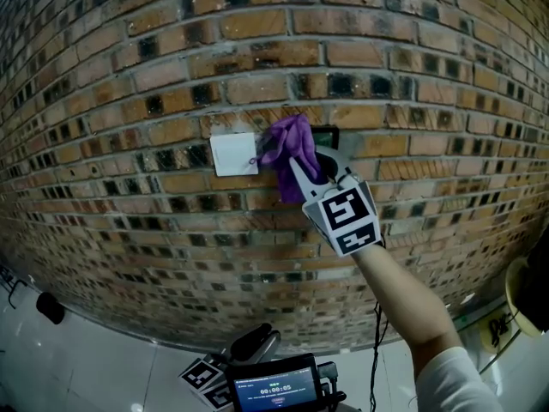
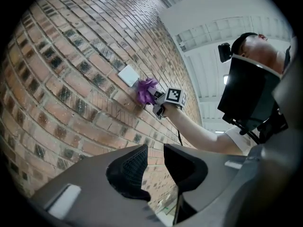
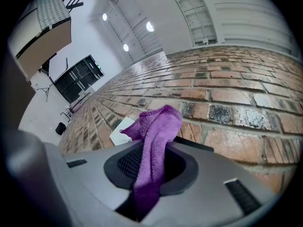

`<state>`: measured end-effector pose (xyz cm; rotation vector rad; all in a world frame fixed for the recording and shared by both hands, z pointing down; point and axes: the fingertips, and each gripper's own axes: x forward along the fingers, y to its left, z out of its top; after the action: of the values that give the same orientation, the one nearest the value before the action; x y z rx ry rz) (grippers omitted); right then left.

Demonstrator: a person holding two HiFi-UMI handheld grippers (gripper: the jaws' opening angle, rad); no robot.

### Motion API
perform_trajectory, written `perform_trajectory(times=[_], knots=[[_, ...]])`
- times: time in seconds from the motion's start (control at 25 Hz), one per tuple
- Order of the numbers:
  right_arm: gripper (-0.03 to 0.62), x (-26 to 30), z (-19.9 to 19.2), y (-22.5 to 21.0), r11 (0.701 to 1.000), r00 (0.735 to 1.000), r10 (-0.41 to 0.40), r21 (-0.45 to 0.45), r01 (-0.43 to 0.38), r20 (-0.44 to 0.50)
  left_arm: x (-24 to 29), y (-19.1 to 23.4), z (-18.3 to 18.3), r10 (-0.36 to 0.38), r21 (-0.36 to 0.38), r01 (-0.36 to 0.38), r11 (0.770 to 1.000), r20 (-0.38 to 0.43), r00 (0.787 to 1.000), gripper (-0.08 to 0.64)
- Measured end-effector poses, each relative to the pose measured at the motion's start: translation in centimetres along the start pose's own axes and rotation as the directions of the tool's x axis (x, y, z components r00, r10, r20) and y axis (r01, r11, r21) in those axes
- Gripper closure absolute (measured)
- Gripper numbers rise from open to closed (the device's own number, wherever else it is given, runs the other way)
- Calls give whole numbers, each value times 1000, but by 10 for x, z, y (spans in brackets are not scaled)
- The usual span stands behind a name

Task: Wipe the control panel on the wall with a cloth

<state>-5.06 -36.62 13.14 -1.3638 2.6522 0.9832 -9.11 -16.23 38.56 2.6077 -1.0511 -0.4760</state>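
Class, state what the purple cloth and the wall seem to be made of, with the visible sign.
Purple cloth: probably microfibre or terry, matte; a fuzzy knitted nap shows. Wall: apparently brick, rough and mottled, with pale mortar joints between courses.

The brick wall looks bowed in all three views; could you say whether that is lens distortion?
Yes, wide-angle distortion: head view, wall courses bulge; left gripper view, they fan out, corners black; right gripper view, cloth sharp, lights blown out.

On the red brick wall (image 1: 171, 84), the white square plate (image 1: 233, 154) sits just left of the black rectangular control panel (image 1: 327, 133); the purple cloth (image 1: 290, 148), between the right gripper's (image 1: 313, 166) jaws, lies against that panel.
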Motion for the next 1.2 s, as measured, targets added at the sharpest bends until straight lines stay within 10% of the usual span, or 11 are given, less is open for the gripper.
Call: perform_trajectory(times=[1.2], knots=[[511, -80, -41, -101, 969, 965, -247, -40, 244, -88, 24, -20, -14, -75, -13, 74, 997, -43, 996, 451]])
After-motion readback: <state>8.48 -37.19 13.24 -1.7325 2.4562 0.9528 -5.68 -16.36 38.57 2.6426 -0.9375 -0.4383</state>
